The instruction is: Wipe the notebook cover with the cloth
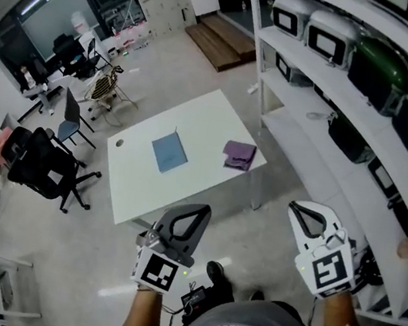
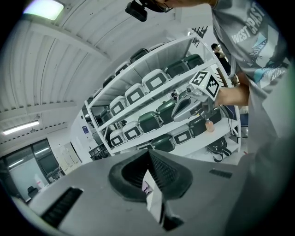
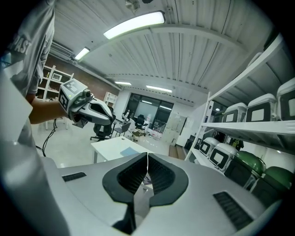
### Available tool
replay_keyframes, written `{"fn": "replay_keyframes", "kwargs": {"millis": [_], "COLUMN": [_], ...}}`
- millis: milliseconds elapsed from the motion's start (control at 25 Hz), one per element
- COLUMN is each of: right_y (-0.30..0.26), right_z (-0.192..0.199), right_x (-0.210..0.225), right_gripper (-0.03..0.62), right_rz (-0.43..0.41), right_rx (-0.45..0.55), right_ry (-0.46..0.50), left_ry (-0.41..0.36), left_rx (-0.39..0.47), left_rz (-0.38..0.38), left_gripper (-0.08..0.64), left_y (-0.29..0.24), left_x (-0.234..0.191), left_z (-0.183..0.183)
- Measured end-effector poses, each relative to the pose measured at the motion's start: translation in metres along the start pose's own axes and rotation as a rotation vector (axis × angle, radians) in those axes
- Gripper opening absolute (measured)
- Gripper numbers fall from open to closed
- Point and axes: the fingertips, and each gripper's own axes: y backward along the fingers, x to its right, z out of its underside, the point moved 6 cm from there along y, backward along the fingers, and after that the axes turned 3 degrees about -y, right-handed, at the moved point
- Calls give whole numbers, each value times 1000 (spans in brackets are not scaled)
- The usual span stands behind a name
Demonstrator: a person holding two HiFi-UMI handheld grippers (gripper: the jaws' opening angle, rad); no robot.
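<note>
White table (image 1: 211, 121) well ahead of the person, blue notebook (image 1: 169, 151) flat on it, purple cloth (image 1: 239, 155) apart to its right; left gripper (image 1: 204, 211) and right gripper (image 1: 295, 208) both closed, empty; best step closer, part one gripper's jaws, pinch cloth first.

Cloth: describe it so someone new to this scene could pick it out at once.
Find the white table on the open floor beside the shelves. Two things lie on it. The cloth is the crumpled purple one near the shelf-side edge, apart from the flat blue notebook.
</note>
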Motion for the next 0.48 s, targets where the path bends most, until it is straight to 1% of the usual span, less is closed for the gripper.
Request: {"fn": "replay_keyframes", "kwargs": {"millis": [200, 480], "right_y": [-21, -75], "right_z": [-5, -24], "right_x": [9, 10], "right_gripper": [31, 31], "right_rz": [54, 113], "right_rx": [-33, -69], "right_ry": [-10, -29], "left_ry": [-2, -2], "left_rx": [49, 97], "left_rz": [41, 91], "left_gripper": [3, 3], "left_y": [-24, -44], "left_x": [-33, -91], "left_z": [14, 46]}}
